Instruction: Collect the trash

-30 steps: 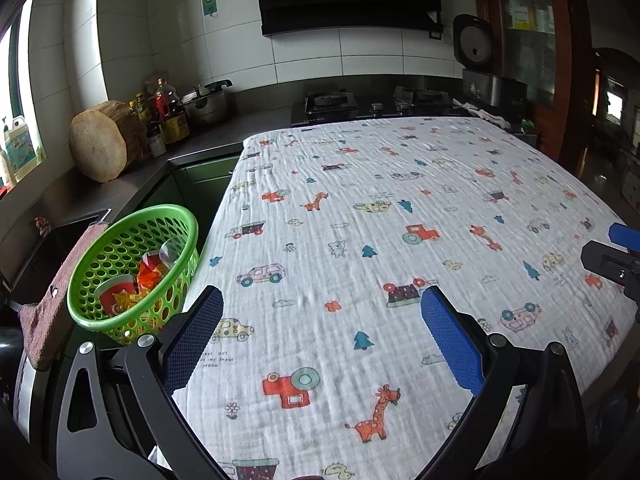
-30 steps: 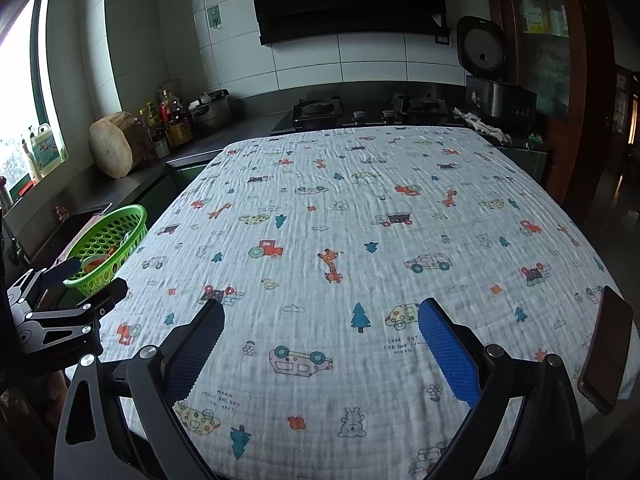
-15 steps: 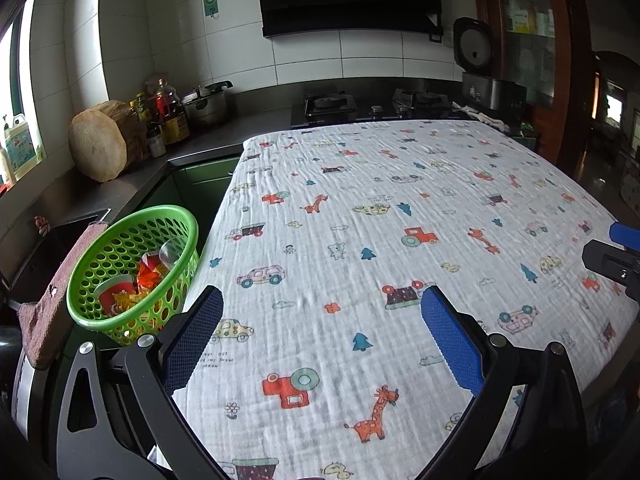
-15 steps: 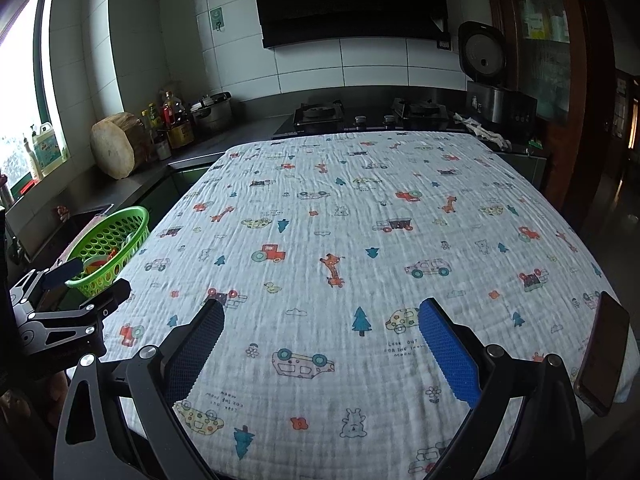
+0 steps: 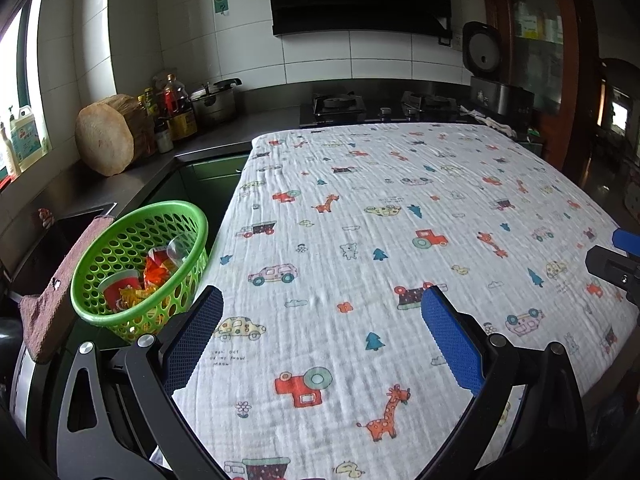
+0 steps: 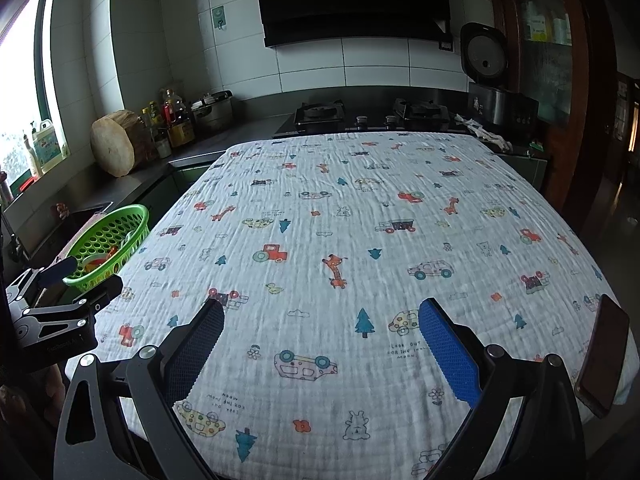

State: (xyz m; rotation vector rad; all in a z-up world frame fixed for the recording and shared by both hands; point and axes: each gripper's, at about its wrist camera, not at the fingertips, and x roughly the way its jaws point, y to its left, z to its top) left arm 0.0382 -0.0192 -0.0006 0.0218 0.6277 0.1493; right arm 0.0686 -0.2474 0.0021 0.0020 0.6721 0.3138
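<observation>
A green perforated basket (image 5: 140, 264) sits off the table's left edge and holds trash: a red cup (image 5: 120, 282), orange wrappers (image 5: 158, 270) and a clear plastic piece (image 5: 178, 248). It also shows in the right wrist view (image 6: 110, 242). My left gripper (image 5: 320, 308) is open and empty above the near left part of the patterned tablecloth (image 5: 400, 220). My right gripper (image 6: 320, 320) is open and empty above the cloth's near edge (image 6: 360, 240). No loose trash shows on the cloth.
A dark phone (image 6: 604, 356) lies at the table's near right corner. A counter on the left carries a wood block (image 5: 106, 140), bottles (image 5: 172, 112) and a pot (image 5: 214, 100). A stove (image 5: 380, 106) and rice cooker (image 5: 492, 80) stand behind. A brown cloth (image 5: 60, 288) hangs by the basket.
Both grippers have drifted slightly; the views shift a little lower. Both stay open and empty, and the basket has not moved.
</observation>
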